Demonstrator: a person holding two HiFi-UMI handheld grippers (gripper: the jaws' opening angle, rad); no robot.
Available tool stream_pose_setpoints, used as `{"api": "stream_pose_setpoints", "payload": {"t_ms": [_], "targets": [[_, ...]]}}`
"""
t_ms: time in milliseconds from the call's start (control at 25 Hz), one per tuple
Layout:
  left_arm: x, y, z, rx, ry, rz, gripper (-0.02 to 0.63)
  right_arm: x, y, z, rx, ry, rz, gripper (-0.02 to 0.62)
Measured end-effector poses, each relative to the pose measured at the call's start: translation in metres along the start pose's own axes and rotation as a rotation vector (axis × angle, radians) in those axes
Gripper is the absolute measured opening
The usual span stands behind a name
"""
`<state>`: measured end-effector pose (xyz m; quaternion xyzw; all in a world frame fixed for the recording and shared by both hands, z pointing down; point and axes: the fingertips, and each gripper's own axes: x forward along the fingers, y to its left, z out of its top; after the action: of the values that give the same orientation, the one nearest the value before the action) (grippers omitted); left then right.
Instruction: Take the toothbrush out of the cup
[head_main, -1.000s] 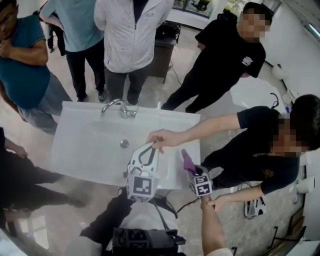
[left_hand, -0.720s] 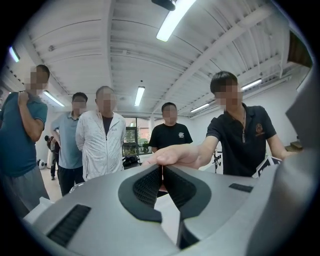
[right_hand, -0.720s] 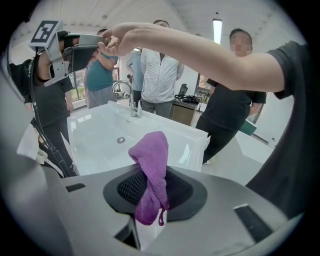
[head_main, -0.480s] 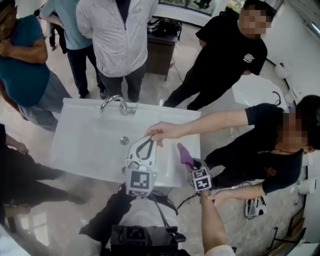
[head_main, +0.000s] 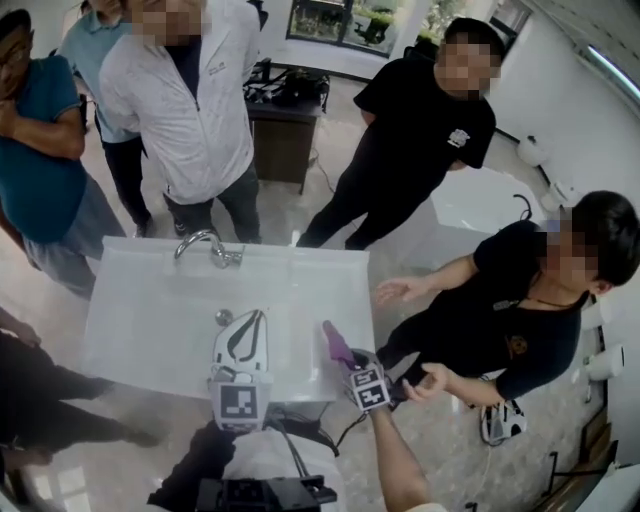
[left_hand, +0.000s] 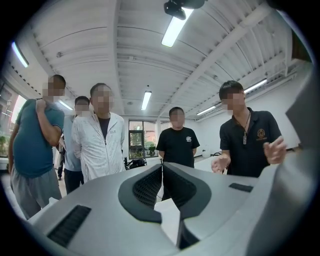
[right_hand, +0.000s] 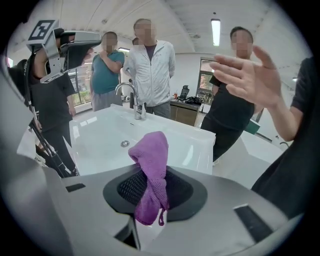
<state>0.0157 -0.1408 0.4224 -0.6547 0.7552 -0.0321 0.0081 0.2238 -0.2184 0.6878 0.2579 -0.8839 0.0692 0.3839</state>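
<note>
Head view gives a white sink (head_main: 150, 320) with a faucet (head_main: 205, 243) and a drain (head_main: 224, 317), and several people standing around it, but no toothbrush and no cup can be found in any of the three views; possibly they are outside the frames. The left gripper (head_main: 257, 316) is held about level above the front part of the basin, pointing toward the faucet, and its jaws are together with nothing between them. The right gripper (head_main: 347, 362) is at the front right corner of the sink, tilted downward, with the forearm coming from below in the picture, and its jaws are clamped on a purple cloth (right_hand: 152, 160) that stands up between them. To do the step well, it seems best to first find the cup, then use the free left gripper: open the jaws, take the toothbrush by its handle, and lift it straight up so that the cup does not tip.
</note>
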Motion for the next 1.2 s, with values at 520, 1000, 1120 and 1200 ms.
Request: {"api": "stream_pose_setpoints", "payload": {"t_ms": [520, 1000, 1120, 1200], "targets": [[-0.005, 0.002, 0.010, 0.037, 0.006, 0.005, 0.019, -0.011, -0.011, 0.001, -0.008, -0.016, -0.031, 0.101], [0.000, 0.009, 0.014, 0.015, -0.001, -0.001, 0.018, -0.014, -0.010, 0.021, -0.015, -0.048, -0.045, 0.101], [-0.001, 0.007, 0.014, 0.017, -0.003, -0.004, 0.020, -0.016, -0.011, 0.019, -0.015, -0.050, -0.050, 0.101], [-0.001, 0.006, 0.016, 0.010, -0.011, -0.004, 0.018, -0.017, -0.011, 0.019, -0.016, -0.050, -0.052, 0.101]]}}
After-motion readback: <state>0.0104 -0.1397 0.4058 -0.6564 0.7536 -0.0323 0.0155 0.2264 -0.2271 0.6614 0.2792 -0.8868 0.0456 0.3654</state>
